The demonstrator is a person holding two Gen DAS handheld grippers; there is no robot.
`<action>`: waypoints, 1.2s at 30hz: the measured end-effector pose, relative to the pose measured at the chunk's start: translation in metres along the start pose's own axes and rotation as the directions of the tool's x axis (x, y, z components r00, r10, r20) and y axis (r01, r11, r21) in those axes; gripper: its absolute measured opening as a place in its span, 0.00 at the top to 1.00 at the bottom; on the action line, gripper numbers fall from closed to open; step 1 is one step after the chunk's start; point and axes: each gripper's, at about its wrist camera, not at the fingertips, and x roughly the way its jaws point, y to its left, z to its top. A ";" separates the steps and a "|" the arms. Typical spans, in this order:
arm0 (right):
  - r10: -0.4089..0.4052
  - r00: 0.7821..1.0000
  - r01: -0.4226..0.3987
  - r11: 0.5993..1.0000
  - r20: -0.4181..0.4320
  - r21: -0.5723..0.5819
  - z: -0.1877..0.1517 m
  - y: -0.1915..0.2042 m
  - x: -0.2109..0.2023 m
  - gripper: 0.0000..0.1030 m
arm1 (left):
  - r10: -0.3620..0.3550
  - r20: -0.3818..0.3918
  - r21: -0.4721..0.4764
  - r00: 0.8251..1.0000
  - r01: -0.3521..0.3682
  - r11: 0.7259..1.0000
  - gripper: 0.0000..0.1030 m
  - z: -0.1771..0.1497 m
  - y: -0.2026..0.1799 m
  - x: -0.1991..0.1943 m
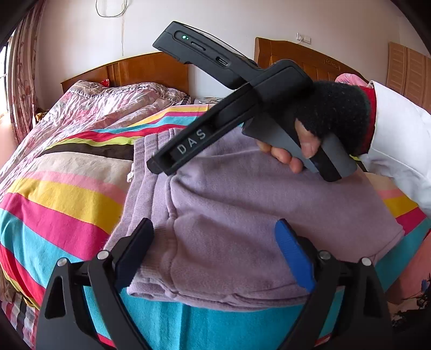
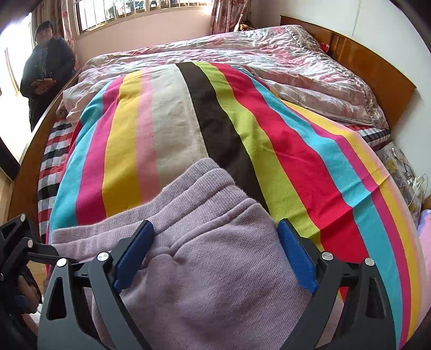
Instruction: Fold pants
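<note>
Lilac pants (image 1: pixel 229 215) lie folded in a stack on the striped blanket (image 1: pixel 62 193) near the bed's edge. Left gripper (image 1: pixel 215 250) hovers w/ jaws wide apart over the stack, gripping nothing. Right gripper (image 2: pixel 215 250) likewise spread wide above the pants, nothing clamped. A hand (image 1: pixel 304 142) in a black fingerless glove holds its handle.

Wooden bed (image 2: pixel 377 67), striped cover (image 2: pixel 242 140), pink quilt (image 2: pixel 296 67); white wall (image 1: pixel 215 27), barred window (image 2: pixel 121 13), daylight.
</note>
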 end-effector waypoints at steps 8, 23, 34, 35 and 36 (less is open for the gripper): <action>0.001 0.979 -0.030 0.990 0.205 0.141 -0.067 -0.010 -0.135 0.19 | -0.044 0.091 0.012 0.995 0.044 0.999 0.12 0.007 -0.002 -0.050; -0.309 0.941 0.252 0.913 0.139 0.322 -0.278 0.048 -0.166 0.14 | 0.093 -0.001 0.034 0.996 -0.093 0.995 0.05 -0.011 -0.003 -0.020; -0.452 0.861 0.315 0.835 0.235 0.452 -0.317 0.076 -0.235 0.11 | 0.192 0.059 -0.052 0.980 -0.189 0.981 0.02 0.001 -0.021 -0.051; -0.481 0.842 0.341 0.824 0.243 0.452 -0.317 0.082 -0.245 0.11 | 0.196 0.085 -0.062 0.977 -0.192 0.979 0.02 0.003 -0.026 -0.065; -0.500 0.829 0.354 0.816 0.249 0.457 -0.316 0.088 -0.253 0.10 | 0.195 0.117 -0.070 0.974 -0.188 0.980 0.02 0.005 -0.032 -0.078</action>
